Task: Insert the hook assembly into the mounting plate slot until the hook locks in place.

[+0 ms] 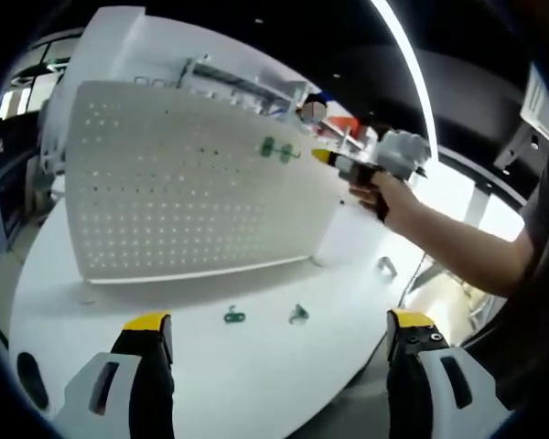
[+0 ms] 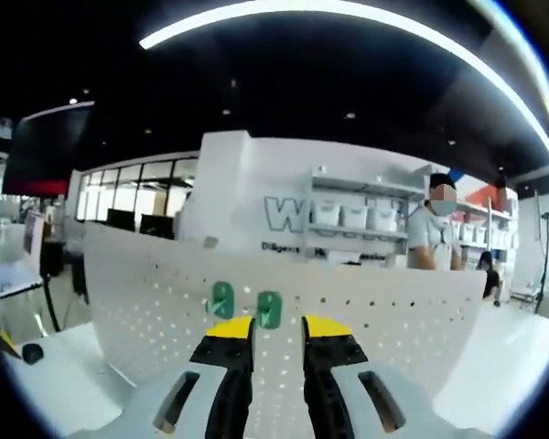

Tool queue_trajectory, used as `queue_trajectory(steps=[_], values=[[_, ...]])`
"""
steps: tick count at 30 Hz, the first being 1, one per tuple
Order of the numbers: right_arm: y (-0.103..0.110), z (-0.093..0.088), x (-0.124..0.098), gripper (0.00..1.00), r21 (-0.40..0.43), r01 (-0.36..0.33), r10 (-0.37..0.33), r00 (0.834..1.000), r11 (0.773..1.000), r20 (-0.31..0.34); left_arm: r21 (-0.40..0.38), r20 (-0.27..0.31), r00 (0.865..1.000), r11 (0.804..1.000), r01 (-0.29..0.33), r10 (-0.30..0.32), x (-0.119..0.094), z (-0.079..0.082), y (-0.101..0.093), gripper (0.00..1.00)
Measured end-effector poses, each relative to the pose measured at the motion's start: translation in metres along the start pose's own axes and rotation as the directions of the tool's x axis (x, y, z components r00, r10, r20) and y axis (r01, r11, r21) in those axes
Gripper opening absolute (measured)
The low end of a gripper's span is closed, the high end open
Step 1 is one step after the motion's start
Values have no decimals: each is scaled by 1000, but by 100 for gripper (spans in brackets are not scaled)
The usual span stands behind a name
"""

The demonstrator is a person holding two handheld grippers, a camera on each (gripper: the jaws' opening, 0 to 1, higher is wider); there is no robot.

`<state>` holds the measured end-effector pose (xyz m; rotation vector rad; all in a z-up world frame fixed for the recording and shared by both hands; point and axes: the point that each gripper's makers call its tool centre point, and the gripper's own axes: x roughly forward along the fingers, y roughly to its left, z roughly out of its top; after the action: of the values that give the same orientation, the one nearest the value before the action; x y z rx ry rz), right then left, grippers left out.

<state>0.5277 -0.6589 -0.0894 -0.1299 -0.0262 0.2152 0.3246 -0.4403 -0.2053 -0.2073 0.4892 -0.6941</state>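
A white perforated mounting plate [image 1: 192,192] stands upright on the table. Two green hooks [image 1: 267,146] [image 1: 284,153] sit in its holes near the upper right. In the right gripper view those hooks [image 2: 221,299] [image 2: 269,309] are straight ahead. My right gripper [image 2: 277,331] is close to the plate [image 2: 393,320], its jaws a narrow gap apart and nothing seen between them; the nearer hook lies just above the gap. A hand holds that right gripper [image 1: 325,157] by the hooks. My left gripper [image 1: 279,327] hangs wide open and holds nothing above the table's front.
On the round white table [image 1: 91,320], in front of the plate, lie a loose green hook [image 1: 234,316] and a grey one [image 1: 298,315]; another grey piece [image 1: 385,266] lies farther right. A person [image 2: 435,229] stands by shelves behind the plate. The table edge is near.
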Motion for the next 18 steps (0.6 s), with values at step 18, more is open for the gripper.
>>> queue_trajectory(steps=[18], values=[[21,-54,-53,23,-46,-84,77,988,995,-132,6,1,1000,1000,14,-14,-3,-3,-6,98]])
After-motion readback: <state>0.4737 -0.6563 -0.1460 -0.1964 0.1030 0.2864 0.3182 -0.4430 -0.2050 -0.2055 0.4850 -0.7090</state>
